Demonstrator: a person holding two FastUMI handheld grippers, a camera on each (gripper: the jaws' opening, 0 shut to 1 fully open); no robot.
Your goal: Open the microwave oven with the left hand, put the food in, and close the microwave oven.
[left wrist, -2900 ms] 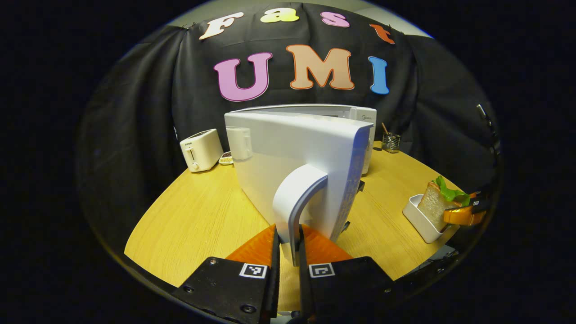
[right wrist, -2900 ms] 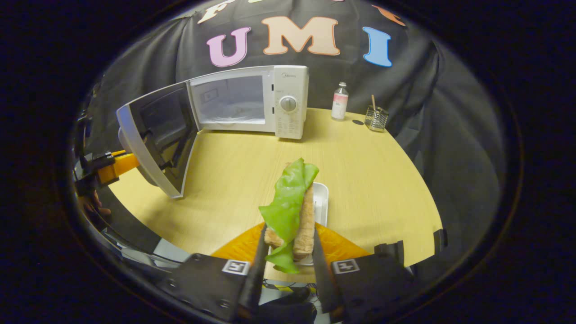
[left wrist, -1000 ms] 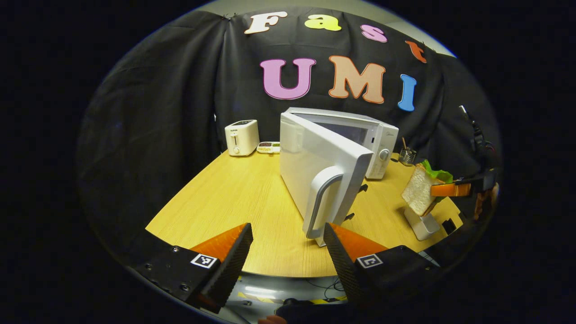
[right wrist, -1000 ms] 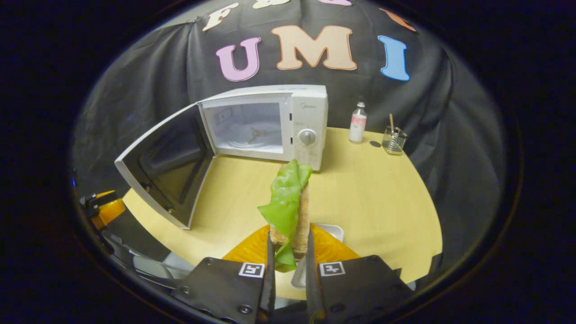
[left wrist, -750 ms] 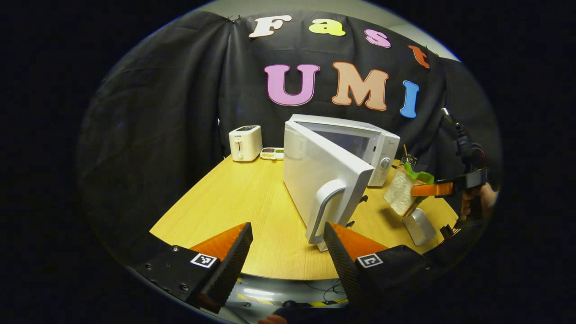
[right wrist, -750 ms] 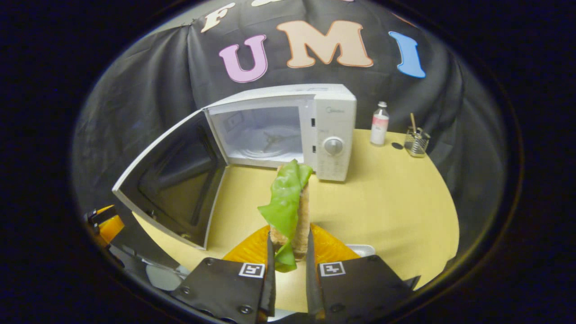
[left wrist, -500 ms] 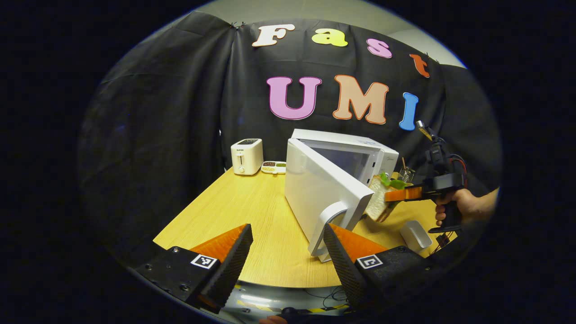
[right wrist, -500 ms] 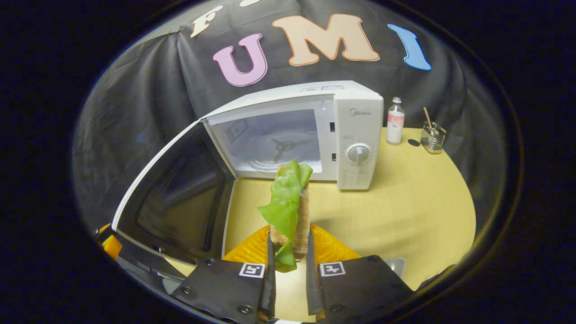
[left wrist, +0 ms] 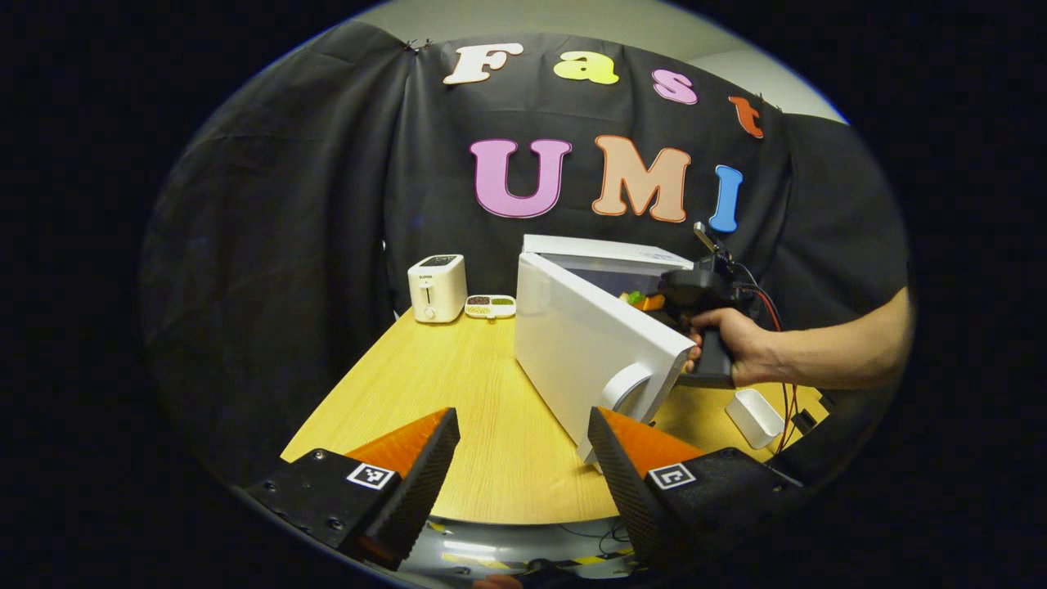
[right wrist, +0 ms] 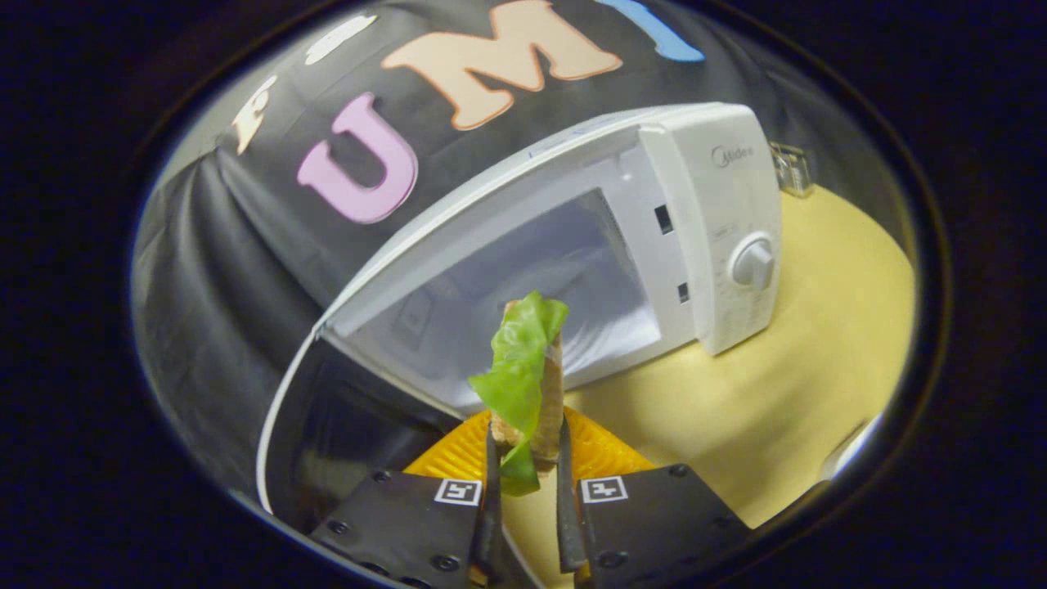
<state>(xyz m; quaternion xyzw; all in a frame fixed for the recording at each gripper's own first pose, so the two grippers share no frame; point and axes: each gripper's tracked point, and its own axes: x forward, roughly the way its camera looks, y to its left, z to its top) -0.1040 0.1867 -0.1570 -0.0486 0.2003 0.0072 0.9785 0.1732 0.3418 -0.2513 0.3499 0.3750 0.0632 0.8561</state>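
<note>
Open microwave door [left wrist: 589, 348] stands between toaster [left wrist: 437, 287] and sandwich [right wrist: 527, 376].

The left gripper [left wrist: 523, 458] hangs over the near edge of the wooden table [left wrist: 442, 384], its fingers [left wrist: 425, 470] spread wide with nothing between them. Ahead stands a white microwave oven [left wrist: 609, 258] with its door [left wrist: 593, 352] swung open toward the camera, curved handle [left wrist: 626, 393] at the near edge. A person's hand [left wrist: 732, 348] holds the right gripper [left wrist: 646, 301] at the oven's opening, past the door's top edge. A white toaster [left wrist: 436, 286] and a small dish [left wrist: 490, 305] sit at the far left; a white tray [left wrist: 757, 415] lies at right.
</note>
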